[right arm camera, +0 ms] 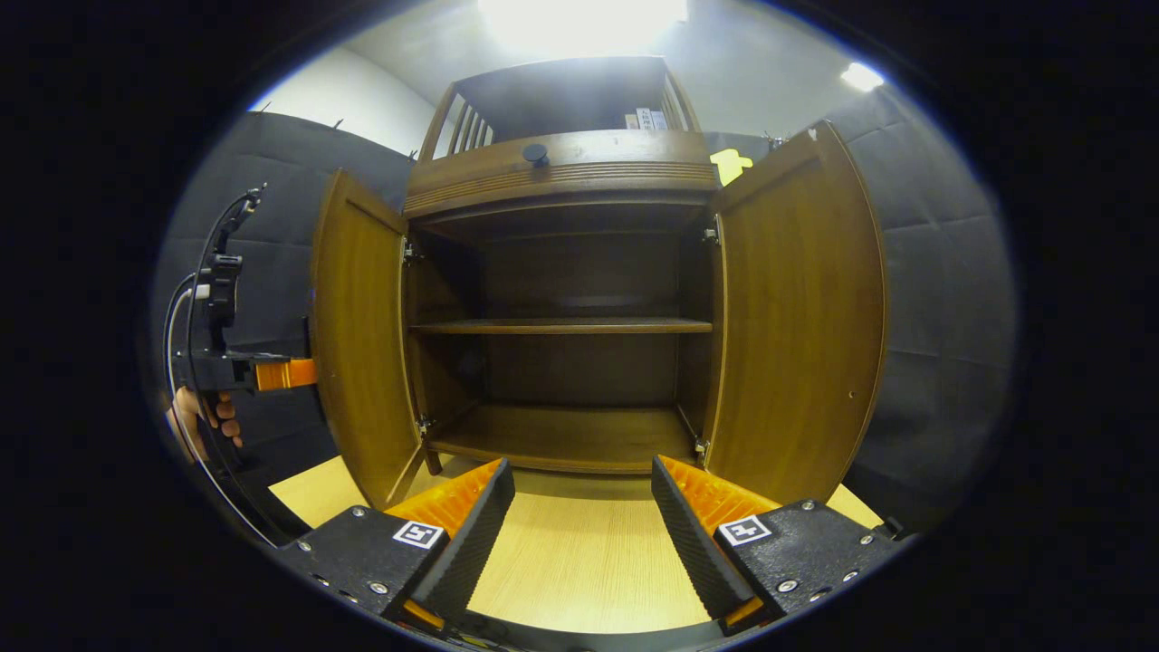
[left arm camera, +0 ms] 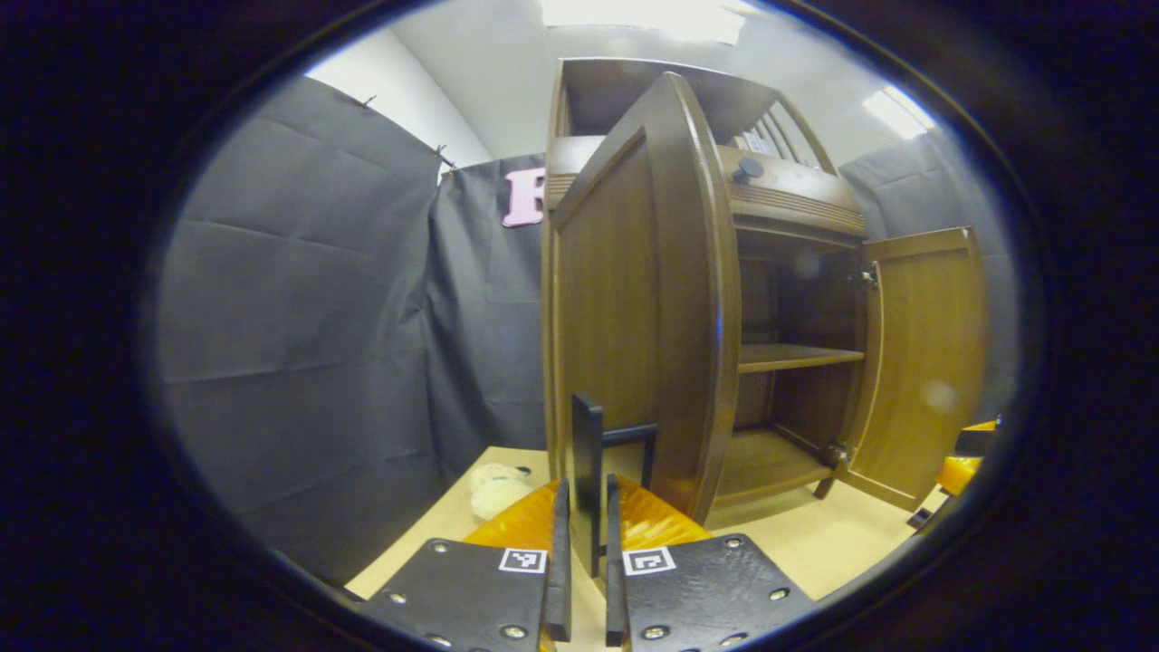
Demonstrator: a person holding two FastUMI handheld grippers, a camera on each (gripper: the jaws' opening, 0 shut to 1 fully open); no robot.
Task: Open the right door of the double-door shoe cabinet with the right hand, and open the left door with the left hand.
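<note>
While the left gripper [left arm camera: 587,543] pinches the left door's [left arm camera: 634,299] flat black handle [left arm camera: 587,471], the right gripper's [right arm camera: 579,530] ribbed fingers stand spread.

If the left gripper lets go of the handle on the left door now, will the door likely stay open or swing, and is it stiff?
The left door looks like a rigid wood panel, so it probably will not flex. It hangs on hinges, so a push should swing it, not tip it. The left gripper is shut on its handle; once released, the door likely stays roughly open.

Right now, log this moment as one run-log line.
left tongs: shut on left door handle | right tongs: open, free | left door: open | right door: open
</note>
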